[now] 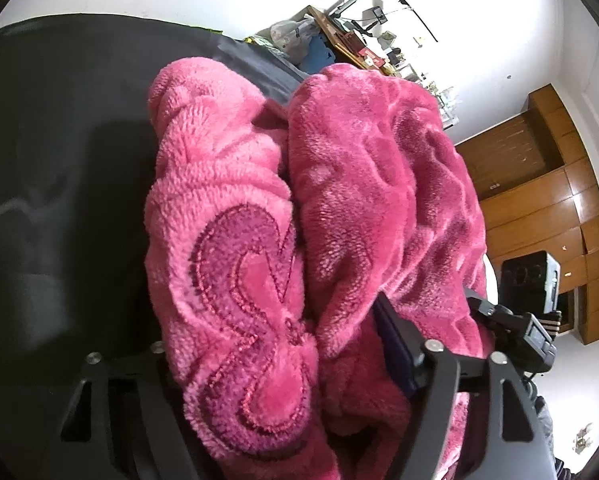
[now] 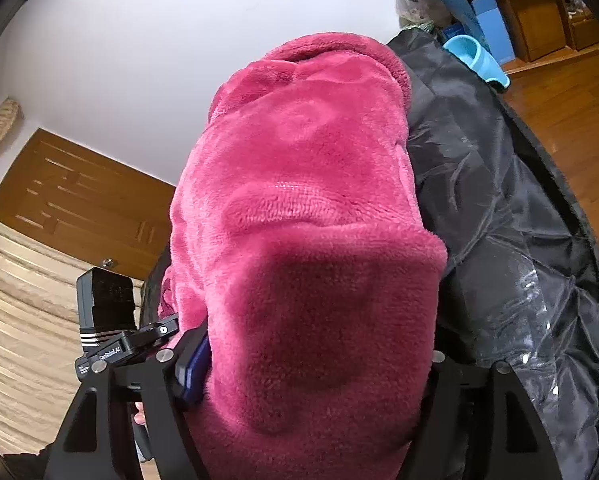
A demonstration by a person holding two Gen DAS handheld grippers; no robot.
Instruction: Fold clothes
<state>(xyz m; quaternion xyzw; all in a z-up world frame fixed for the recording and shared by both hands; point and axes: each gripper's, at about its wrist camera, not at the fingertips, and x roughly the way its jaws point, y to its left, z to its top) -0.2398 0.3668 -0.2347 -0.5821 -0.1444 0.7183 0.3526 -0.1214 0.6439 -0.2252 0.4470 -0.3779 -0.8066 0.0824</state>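
Observation:
A thick pink fleece garment [image 1: 339, 184] lies bunched in two rolls on a black sheet [image 1: 59, 168]; one roll carries a stitched purple flower pattern [image 1: 235, 288]. My left gripper [image 1: 271, 332] has the fleece filling the gap between its jaws, and the blue pad on its right finger [image 1: 391, 344] lies against the fabric; the other finger is buried in the pile. In the right wrist view the same fleece [image 2: 307, 184] bulges out between the jaws of my right gripper [image 2: 315, 344], its left blue pad [image 2: 191, 368] touching it.
The black sheet [image 2: 507, 208] is crinkled and shiny, and runs out to wooden floor [image 2: 571, 120]. A blue plastic scoop [image 2: 479, 60] sits at its far edge. A wooden door [image 2: 79, 200], beige bedding [image 2: 23, 320] and a cluttered shelf [image 1: 363, 44] stand around.

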